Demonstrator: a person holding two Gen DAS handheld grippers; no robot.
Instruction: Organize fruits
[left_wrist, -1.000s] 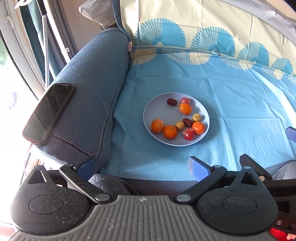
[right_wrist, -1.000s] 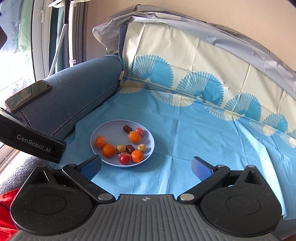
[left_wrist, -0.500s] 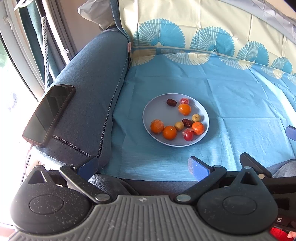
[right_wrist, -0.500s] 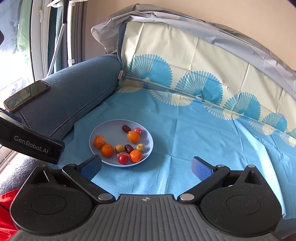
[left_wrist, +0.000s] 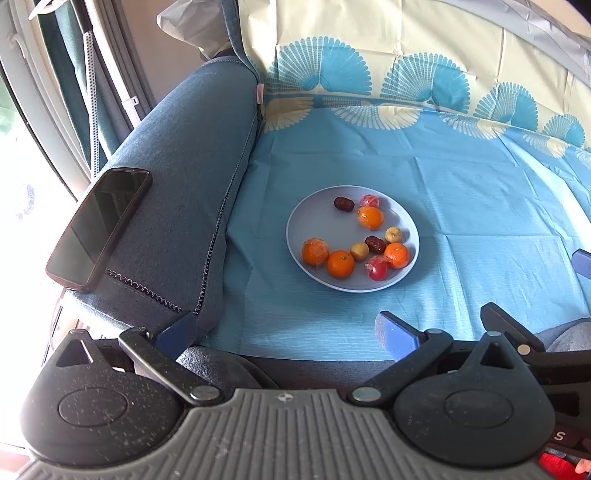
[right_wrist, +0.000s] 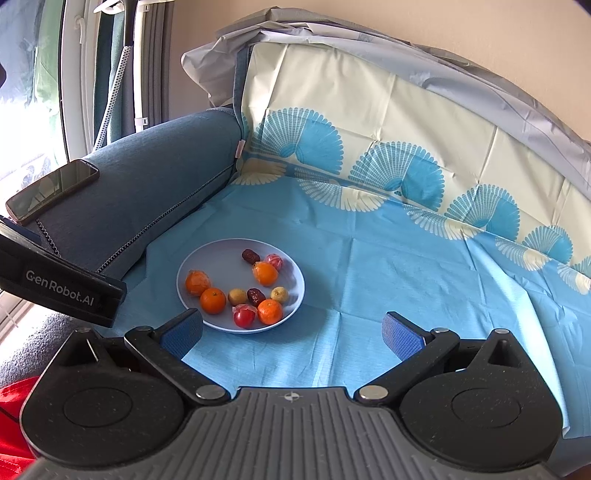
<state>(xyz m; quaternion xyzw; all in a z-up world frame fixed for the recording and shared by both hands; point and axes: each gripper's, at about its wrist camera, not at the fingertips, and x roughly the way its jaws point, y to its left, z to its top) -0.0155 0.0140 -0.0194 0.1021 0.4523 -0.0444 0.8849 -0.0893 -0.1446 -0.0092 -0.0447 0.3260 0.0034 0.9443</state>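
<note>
A pale blue plate (left_wrist: 314, 229) (right_wrist: 207, 266) rests on the blue cloth of a sofa seat. It holds several small oranges (left_wrist: 340, 263) (right_wrist: 212, 300), two dark dates (left_wrist: 343, 204) (right_wrist: 250, 256), two yellowish round fruits (left_wrist: 359, 250) (right_wrist: 236, 296) and two red fruits in wrappers (left_wrist: 376, 268) (right_wrist: 244, 316). My left gripper (left_wrist: 286, 334) is open and empty, near the seat's front edge, short of the plate. My right gripper (right_wrist: 291, 334) is open and empty, its left finger close to the plate's near rim.
A black phone (left_wrist: 99, 225) (right_wrist: 51, 191) lies on the grey-blue sofa armrest (left_wrist: 184, 177) left of the plate. The patterned cloth (right_wrist: 369, 177) climbs the backrest. The left gripper's body (right_wrist: 62, 286) shows at the right wrist view's left edge. A window is at far left.
Both views have shifted only slightly; the plate sits marginally lower and nearer in the right wrist view. Both grippers stay open and the fruits have not moved.
</note>
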